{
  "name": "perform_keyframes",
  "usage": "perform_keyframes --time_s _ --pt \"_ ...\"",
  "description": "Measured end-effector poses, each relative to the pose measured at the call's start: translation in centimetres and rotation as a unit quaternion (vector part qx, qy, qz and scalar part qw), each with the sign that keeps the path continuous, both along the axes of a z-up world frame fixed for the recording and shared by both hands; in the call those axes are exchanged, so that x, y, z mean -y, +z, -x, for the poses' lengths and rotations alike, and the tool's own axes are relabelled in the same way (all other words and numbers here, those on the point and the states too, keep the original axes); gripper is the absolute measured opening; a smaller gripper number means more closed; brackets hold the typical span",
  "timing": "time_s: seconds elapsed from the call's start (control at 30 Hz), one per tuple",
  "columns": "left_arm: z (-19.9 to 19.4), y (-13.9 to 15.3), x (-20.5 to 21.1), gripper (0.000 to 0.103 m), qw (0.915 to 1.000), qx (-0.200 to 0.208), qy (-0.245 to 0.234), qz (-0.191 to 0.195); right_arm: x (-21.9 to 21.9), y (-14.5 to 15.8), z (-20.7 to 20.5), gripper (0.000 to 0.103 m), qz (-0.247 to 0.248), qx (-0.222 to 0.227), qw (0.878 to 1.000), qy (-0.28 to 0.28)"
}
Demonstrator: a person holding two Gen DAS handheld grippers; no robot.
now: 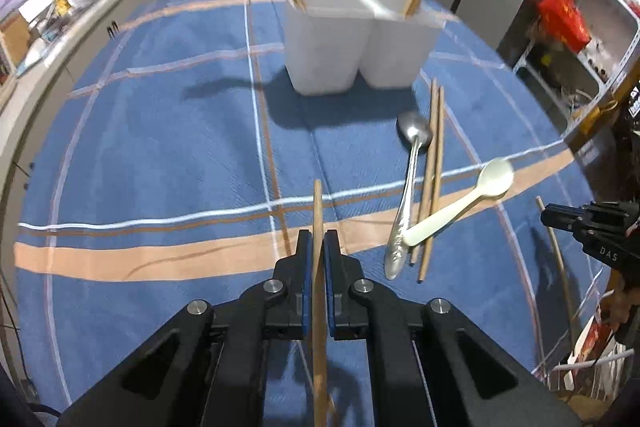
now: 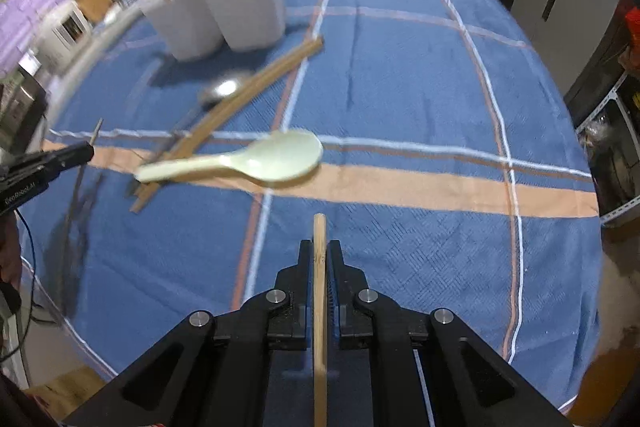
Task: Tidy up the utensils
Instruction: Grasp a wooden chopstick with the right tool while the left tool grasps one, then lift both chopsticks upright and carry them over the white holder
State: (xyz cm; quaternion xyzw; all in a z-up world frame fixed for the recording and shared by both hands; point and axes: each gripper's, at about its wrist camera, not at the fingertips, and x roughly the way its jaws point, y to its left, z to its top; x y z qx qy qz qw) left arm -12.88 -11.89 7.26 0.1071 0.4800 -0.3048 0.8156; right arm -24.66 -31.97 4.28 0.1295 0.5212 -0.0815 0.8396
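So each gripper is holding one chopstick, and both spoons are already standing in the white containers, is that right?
Not quite. Each gripper does hold one chopstick: the left gripper and the right gripper. But the spoons are not in the white containers. The left wrist view shows the metal spoon and the cream plastic spoon lying on the blue tablecloth, tangled with a pair of chopsticks.

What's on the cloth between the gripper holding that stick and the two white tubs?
In the left wrist view, only bare blue cloth lies between the left gripper and the white tubs.
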Motion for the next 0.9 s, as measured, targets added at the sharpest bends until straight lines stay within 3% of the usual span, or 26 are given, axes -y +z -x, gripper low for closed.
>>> perform_keyframes --time_s 0.3,0.57,0.7,0.9 --pt "3.9 5.3 -2.1 0.005 0.9963 0.076 0.020 0.035 -1.1 4.7 2.5 0.007 -0.012 0.118 0.993 -0.015" --pt "6.9 9.1 -4.7 0.005 0.9893 0.111 0.052 0.079 -2.6 7.8 4.7 0.006 -0.006 0.174 0.985 -0.007" --pt "8.0 11.1 -6.1 0.005 0.9846 0.110 0.068 0.118 -3.3 9.1 5.5 0.006 -0.008 0.199 0.980 0.001" --pt "9.8 13.6 -6.2 0.005 0.9774 0.140 0.068 0.143 -4.3 10.7 6.3 0.006 -0.003 0.227 0.974 0.010"
